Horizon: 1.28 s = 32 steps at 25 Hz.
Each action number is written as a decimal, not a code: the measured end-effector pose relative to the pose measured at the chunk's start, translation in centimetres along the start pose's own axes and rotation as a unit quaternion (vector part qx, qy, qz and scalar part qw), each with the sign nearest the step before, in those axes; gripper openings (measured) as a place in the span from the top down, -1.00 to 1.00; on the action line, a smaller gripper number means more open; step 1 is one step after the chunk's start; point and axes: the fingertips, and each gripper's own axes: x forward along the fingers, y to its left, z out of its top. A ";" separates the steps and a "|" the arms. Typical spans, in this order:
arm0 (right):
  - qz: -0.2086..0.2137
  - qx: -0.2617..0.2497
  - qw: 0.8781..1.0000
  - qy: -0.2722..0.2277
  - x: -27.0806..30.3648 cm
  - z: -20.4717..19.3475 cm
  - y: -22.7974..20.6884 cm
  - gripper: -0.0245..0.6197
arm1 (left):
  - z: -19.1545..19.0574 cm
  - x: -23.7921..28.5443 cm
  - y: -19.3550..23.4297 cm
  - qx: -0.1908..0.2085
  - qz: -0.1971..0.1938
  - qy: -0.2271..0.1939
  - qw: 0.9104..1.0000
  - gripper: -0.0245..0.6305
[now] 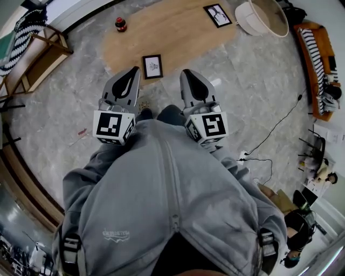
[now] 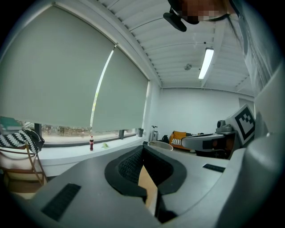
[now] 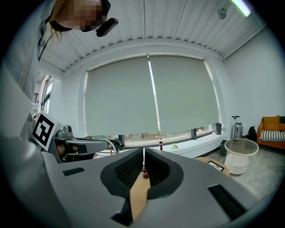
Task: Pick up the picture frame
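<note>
at nine o'clock in the head view a wooden chair [image 1: 40, 51] is seen, draped with a striped cloth [image 1: 24, 32]. a small bottle [image 1: 121, 24] is stood at the eleven o'clock end of an oval wooden top [image 1: 178, 32]. the left gripper [image 1: 133, 73] is held out over the grey floor [image 1: 70, 108]. its jaws are closed, the pad tips are met and nothing is gripped; only a wedge of wood is seen behind the tips in its own view. the frame [image 1: 152, 66] is laid flat at the near edge of the top, at twelve o'clock from the grippers, between their tips and nearer the left one, apart from both. the right gripper [image 1: 187, 73] is held beside the left, its jaws likewise closed to a thin slit on nothing; in its own view the distant bottle is lined up with that slit. a far frame [image 1: 218, 14] is laid at the one o'clock end of the top. a white tub [image 1: 262, 18] is set just beyond it, off the top. an orange sofa [image 1: 318, 59] is placed at three o'clock, and a black cable [image 1: 275, 129] is trailed across the floor at four o'clock.
</note>
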 end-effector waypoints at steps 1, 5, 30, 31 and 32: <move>0.000 0.000 1.000 0.004 0.3 -0.2 0.0 0.82 | -0.3 0.2 0.3 -0.003 0.000 0.002 1.000 0.87; 0.004 0.000 1.000 0.022 2.0 -1.0 -0.5 0.82 | -1.2 1.5 1.5 -0.017 0.004 0.014 1.000 0.87; 0.108 0.003 0.990 0.088 18.3 -15.6 -7.0 0.82 | -14.5 14.9 9.1 -0.028 0.032 0.073 0.996 0.87; 0.111 0.005 0.989 0.100 18.4 -16.9 -7.2 0.82 | -15.4 15.3 9.2 -0.025 0.032 0.076 0.996 0.87; 0.113 0.005 0.988 0.109 18.7 -18.0 -7.4 0.82 | -16.3 15.7 9.4 -0.024 0.032 0.077 0.996 0.87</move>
